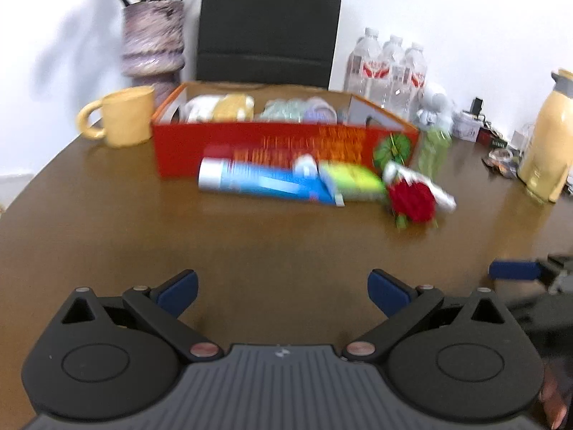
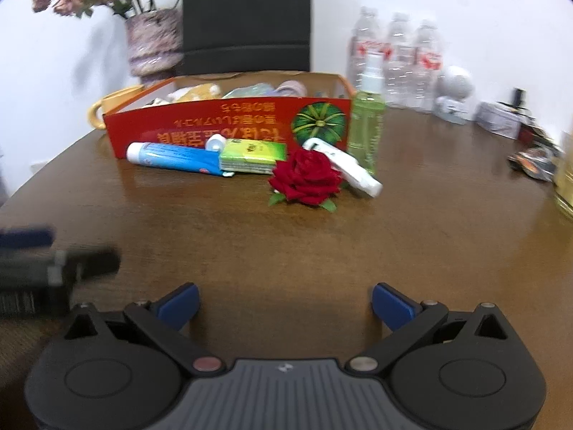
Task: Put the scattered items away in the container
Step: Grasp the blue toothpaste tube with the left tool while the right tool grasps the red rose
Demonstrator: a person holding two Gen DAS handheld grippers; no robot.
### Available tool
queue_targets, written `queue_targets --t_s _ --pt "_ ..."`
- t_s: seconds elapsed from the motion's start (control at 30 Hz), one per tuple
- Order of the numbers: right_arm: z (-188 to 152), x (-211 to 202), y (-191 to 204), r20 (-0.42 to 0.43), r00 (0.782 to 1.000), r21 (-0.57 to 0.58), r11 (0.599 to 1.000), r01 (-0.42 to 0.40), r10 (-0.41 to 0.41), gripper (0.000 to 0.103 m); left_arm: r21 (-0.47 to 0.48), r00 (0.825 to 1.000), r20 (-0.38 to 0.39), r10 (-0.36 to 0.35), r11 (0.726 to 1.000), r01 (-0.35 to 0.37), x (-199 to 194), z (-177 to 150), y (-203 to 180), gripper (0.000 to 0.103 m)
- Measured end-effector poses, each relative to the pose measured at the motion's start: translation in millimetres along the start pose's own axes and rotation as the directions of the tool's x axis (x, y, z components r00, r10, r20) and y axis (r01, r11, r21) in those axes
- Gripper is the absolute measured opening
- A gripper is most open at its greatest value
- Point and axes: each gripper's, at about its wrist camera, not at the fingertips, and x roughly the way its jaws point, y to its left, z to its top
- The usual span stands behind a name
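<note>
A red cardboard box (image 1: 272, 147) (image 2: 200, 132) stands on the brown table and holds several items. In front of it lie a blue tube (image 1: 261, 181) (image 2: 172, 157), a green tissue pack (image 1: 351, 179) (image 2: 254, 156), a red rose (image 1: 412, 197) (image 2: 308, 177) and a white tube (image 1: 429, 188) (image 2: 347, 168). A green spray bottle (image 1: 433, 147) (image 2: 367, 114) stands at the box's right end. My left gripper (image 1: 283, 292) is open and empty, well short of the items. My right gripper (image 2: 284, 304) is open and empty too. Each gripper's blue tip shows at the edge of the other's view.
A yellow mug (image 1: 118, 116) and a flower vase (image 1: 152, 43) stand left of the box. A black chair (image 1: 268, 25) is behind it. Water bottles (image 1: 386, 68), a white figure (image 2: 454, 93), small clutter and a yellow jug (image 1: 548, 136) line the right side.
</note>
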Motion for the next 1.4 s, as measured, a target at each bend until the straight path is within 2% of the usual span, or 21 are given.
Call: queue_targets --t_s 0.1,0.2,0.3,0.37,0.4,0.47,0.53,0.57,0.63,0.7,0.8,0.87,0.9,0.97,1.0,1.07,1.17,1.23,1.3,1.4 --pt "20.8 16.4 -10.6 0.027 0.998 0.013 0.998 -0.066 0.065 0.097 0.130 0.998 0.060 -0.008 0.992 0.000 32.5 36.3 6.7 0.103" --pt "40.7 36.5 -15.3 0.031 0.998 0.008 0.999 -0.052 0.051 0.088 0.336 0.993 0.092 -0.068 0.941 0.033 71.6 58.0 9.7 0.103" --pt "52.8 47.1 -18.4 0.052 0.998 -0.001 0.999 -0.041 0.041 0.087 0.468 0.995 0.013 -0.096 0.880 0.079 101.9 64.1 5.3 0.103" --pt "56.7 49.4 -22.8 0.072 0.995 0.010 0.998 -0.063 0.063 0.088 0.556 0.988 -0.063 -0.143 0.817 0.154 111.3 61.3 0.9 0.103" --pt "56.1 50.3 -26.5 0.076 0.994 0.024 0.996 -0.084 0.082 0.088 0.583 0.982 -0.063 -0.175 0.792 0.179 110.9 60.7 2.3 0.103" --pt "53.7 56.2 -33.2 0.067 0.992 0.055 0.992 -0.109 0.105 0.088 0.596 0.971 -0.119 -0.210 0.766 0.239 112.4 65.4 7.8 0.103" --pt "51.1 60.5 -38.6 0.064 0.990 0.077 0.989 -0.130 0.125 0.089 0.559 0.960 -0.170 -0.222 0.781 0.279 113.6 70.8 15.9 0.086" --pt "51.7 60.6 -39.7 0.068 0.990 0.079 0.988 -0.132 0.127 0.089 0.564 0.963 -0.168 -0.209 0.781 0.268 111.3 70.6 18.4 0.079" --pt "53.4 61.8 -41.7 0.077 0.988 0.084 0.986 -0.141 0.135 0.089 0.572 0.970 -0.167 -0.178 0.784 0.243 102.9 67.2 22.0 0.058" --pt "55.1 65.0 -43.0 0.075 0.987 0.084 0.986 -0.147 0.141 0.089 0.593 0.982 -0.150 -0.115 0.784 0.182 89.1 58.4 20.2 0.049" --pt "58.9 69.7 -41.4 0.071 0.988 0.076 0.987 -0.141 0.136 0.088 0.613 0.989 -0.145 -0.031 0.782 0.114 66.9 41.7 5.1 0.038" --pt "62.2 73.4 -39.7 0.065 0.993 0.065 0.992 -0.105 0.101 0.083 0.581 0.987 -0.162 0.010 0.809 0.087 50.8 33.1 -3.2 0.036" --pt "63.0 74.4 -37.8 0.061 0.994 0.051 0.995 -0.088 0.085 0.080 0.548 0.984 -0.175 0.024 0.833 0.077 44.7 30.9 -5.1 0.033" --pt "62.6 74.1 -34.8 0.060 0.995 0.022 0.997 -0.075 0.074 0.067 0.443 0.979 -0.193 0.063 0.896 0.030 31.9 25.2 -9.3 0.033" --pt "61.8 72.7 -33.1 0.059 0.995 0.011 0.997 -0.079 0.078 0.066 0.401 0.978 -0.196 0.064 0.916 0.020 25.4 21.5 -11.1 0.033" --pt "58.5 68.1 -27.5 0.052 0.995 -0.026 0.996 -0.086 0.088 0.058 0.289 0.977 -0.211 0.037 0.957 0.026 11.6 11.6 -12.1 0.034" --pt "49.3 55.9 -16.4 0.033 0.993 -0.098 0.989 -0.109 0.113 0.056 0.199 0.985 -0.169 0.020 0.980 0.014 -11.8 -4.0 -15.2 0.043" --pt "37.1 41.0 -9.5 0.025 0.991 -0.144 0.981 -0.128 0.133 0.056 0.177 0.992 -0.122 0.038 0.984 -0.016 -20.3 -8.7 -13.9 0.080" --pt "23.4 21.8 -5.2 0.008 0.986 -0.165 0.973 -0.163 0.167 0.057 0.160 0.995 -0.087 0.052 0.986 -0.037 -24.8 -10.3 -11.6 0.086" --pt "12.5 7.3 -0.9 0.007 0.986 -0.169 0.972 -0.162 0.166 0.066 0.121 0.995 -0.097 0.026 0.993 -0.014 -14.3 -3.7 -9.5 0.086"
